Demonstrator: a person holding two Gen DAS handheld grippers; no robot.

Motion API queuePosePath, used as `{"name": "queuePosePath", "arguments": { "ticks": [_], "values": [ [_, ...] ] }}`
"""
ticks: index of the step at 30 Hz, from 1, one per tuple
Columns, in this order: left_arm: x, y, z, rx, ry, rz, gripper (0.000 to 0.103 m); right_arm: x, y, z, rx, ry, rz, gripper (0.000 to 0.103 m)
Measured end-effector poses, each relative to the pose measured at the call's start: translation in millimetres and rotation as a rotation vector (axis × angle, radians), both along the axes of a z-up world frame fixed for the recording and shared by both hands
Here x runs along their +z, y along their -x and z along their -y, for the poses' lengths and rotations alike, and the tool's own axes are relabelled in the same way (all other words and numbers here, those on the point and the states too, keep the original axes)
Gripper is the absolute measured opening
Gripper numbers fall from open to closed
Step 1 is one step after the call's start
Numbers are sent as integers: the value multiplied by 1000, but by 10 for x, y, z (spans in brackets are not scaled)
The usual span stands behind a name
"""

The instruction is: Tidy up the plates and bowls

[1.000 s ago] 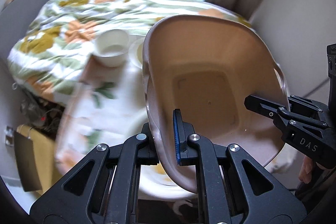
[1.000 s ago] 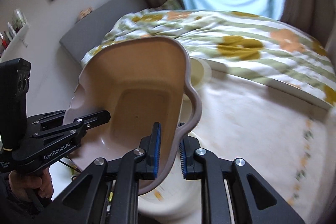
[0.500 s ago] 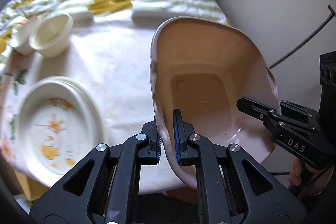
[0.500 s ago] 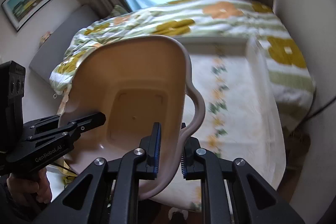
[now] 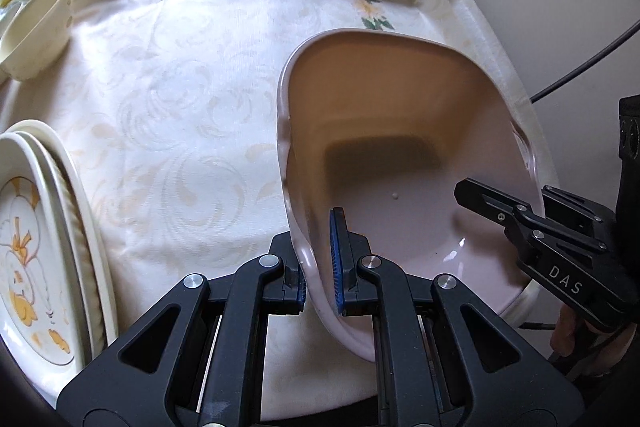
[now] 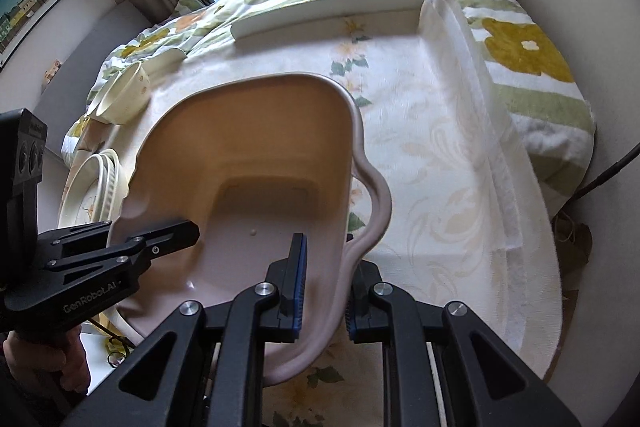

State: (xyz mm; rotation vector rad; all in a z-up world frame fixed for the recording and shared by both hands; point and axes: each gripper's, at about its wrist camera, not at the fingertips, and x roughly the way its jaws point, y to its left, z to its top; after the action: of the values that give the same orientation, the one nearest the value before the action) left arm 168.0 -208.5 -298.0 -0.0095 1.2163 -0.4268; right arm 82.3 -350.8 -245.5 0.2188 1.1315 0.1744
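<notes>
Basin [image 5: 400, 147] clamped on opposite rims by both grippers' fingers; stacked plates [image 5: 36, 247] beside basin, bowls [image 5: 36, 35] not yet loaded.

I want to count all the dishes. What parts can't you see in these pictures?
- Stacked plates: cut off by the left edge in the left wrist view; the pink tub covers part of them in the right wrist view.
- Cream bowls: small in the right wrist view, so their count is unclear.
- Table under the tub: hidden in both views.
</notes>
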Motion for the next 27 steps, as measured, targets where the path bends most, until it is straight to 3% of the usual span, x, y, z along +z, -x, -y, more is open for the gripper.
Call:
{"name": "queuePosePath", "arguments": {
  "ticks": [12,13,14,15,16,17,18,27],
  "values": [
    [-29,17,92,-7,-66,38,11,-130,-61,52,-35,-30,-26,15],
    [-33,13,105,-10,-76,40,18,-132,-59,55,-44,-30,-23,15],
    [-40,7,123,-14,-85,41,34,-137,-59,62,-52,-37,-23,17],
    [-46,4,139,-19,-96,43,45,-150,-61,80,-65,-54,-27,27],
    [-34,15,146,-20,-102,57,64,-161,-60,100,-81,-72,-29,35],
    [-15,27,145,-18,-108,76,67,-167,-60,121,-90,-93,-27,50],
    [-3,33,145,-22,-113,86,67,-161,-53,146,-105,-123,-17,54],
    [192,83,72,-33,-123,103,67,12,41,223,-161,-112,-12,54]
  ]
}}
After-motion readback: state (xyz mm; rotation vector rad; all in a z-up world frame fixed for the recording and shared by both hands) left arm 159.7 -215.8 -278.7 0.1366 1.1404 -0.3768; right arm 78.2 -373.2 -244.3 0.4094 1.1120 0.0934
